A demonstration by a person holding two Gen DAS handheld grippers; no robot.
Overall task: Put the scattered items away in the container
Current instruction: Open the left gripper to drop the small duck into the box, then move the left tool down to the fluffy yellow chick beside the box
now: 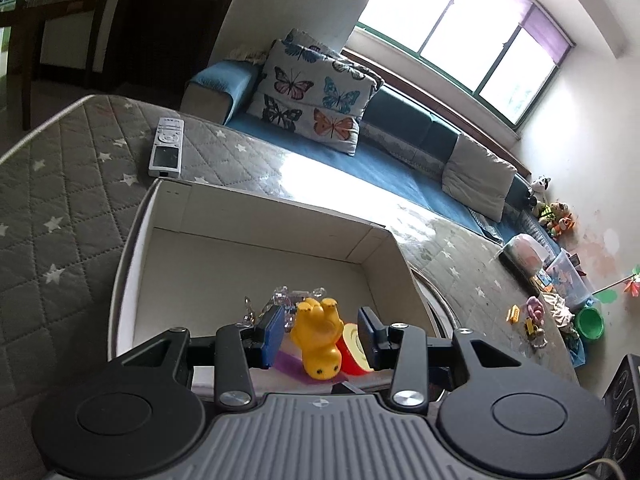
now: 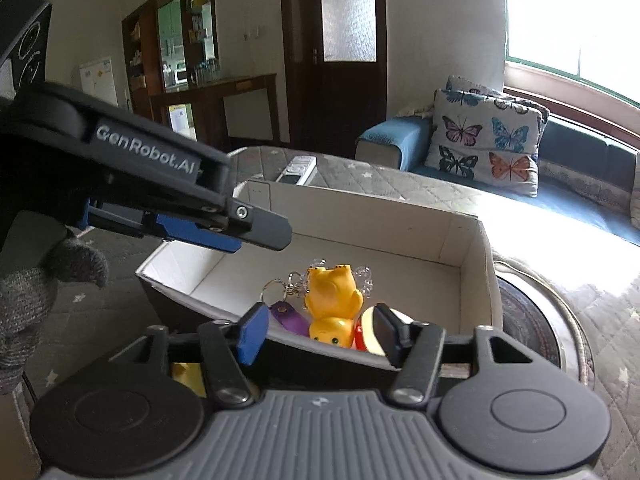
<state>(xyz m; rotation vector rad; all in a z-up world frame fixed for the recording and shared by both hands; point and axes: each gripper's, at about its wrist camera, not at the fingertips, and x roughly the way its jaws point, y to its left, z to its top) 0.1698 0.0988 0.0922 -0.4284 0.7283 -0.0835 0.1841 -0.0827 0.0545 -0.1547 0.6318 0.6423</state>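
White box (image 1: 280,216) holds one yellow toy (image 1: 318,340), one purple keyring tag (image 2: 290,318) — both grippers' jaws released, empty.

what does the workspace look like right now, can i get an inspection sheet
surface: grey quilted star-print cover under the box.
job's things: white box holds a yellow toy lying upside down, a purple key tag with its key ring, a red and cream piece and a clear trinket, partly hidden.
clutter: remote control on the cover behind the box; small toys near the far edge.
grippers: left claw open over the box, empty; right claw open, empty.
cables: nothing seen.
surroundings: blue sofa, butterfly cushions, window, dark door.
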